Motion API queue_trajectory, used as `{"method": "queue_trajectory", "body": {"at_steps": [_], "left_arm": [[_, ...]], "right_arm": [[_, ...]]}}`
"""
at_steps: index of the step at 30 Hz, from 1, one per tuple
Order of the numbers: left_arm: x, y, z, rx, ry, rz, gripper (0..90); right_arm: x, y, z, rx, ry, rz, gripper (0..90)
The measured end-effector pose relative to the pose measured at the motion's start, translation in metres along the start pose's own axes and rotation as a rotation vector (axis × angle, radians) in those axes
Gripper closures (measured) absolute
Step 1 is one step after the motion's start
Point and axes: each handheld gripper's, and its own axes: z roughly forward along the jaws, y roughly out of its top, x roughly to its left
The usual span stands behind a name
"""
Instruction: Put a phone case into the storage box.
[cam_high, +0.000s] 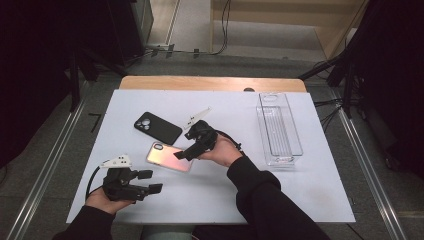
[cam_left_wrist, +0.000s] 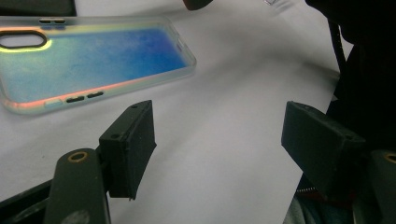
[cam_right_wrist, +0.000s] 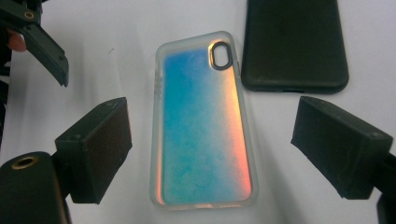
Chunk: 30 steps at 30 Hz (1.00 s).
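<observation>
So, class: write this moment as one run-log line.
right hand-held gripper: open, jaws straddle iridescent phone case, no contact | left hand-held gripper: open, empty | black phone case: flat on table

Iridescent phone case (cam_right_wrist: 203, 121) flat on white table (cam_right_wrist: 116, 42), lying between wide-apart right gripper (cam_right_wrist: 212, 149) jaws, untouched. Black phone case (cam_right_wrist: 294, 42) just beside, top right. Left gripper (cam_right_wrist: 39, 42) top left.

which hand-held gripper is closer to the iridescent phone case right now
Right. The right hand-held gripper sits at the iridescent phone case's near end, open jaws either side without touching. The left hand-held gripper rests apart from it, at the table's near-left corner, open.
</observation>
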Motion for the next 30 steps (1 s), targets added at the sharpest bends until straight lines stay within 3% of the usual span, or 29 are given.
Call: {"method": "queue_trajectory", "body": {"at_steps": [3, 13, 19, 30], "left_arm": [[0.0, 0.0, 0.0, -0.001, -0.001, -0.001, 26.2], [0.0, 0.0, 0.0, -0.003, -0.003, 0.0, 26.2], [0.0, 0.0, 0.0, -0.004, -0.003, 0.0, 26.2], [0.0, 0.0, 0.0, -0.003, -0.003, -0.001, 26.2]], "right_arm": [[0.001, 0.001, 0.003, -0.006, 0.009, -0.004, 10.2], [0.006, 0.0, 0.019, 0.049, 0.002, -0.037, 10.2], [0.007, -0.003, 0.027, 0.045, 0.022, -0.026, 10.2], [0.004, -0.012, 0.041, 0.064, 0.018, -0.029, 10.1]]}}
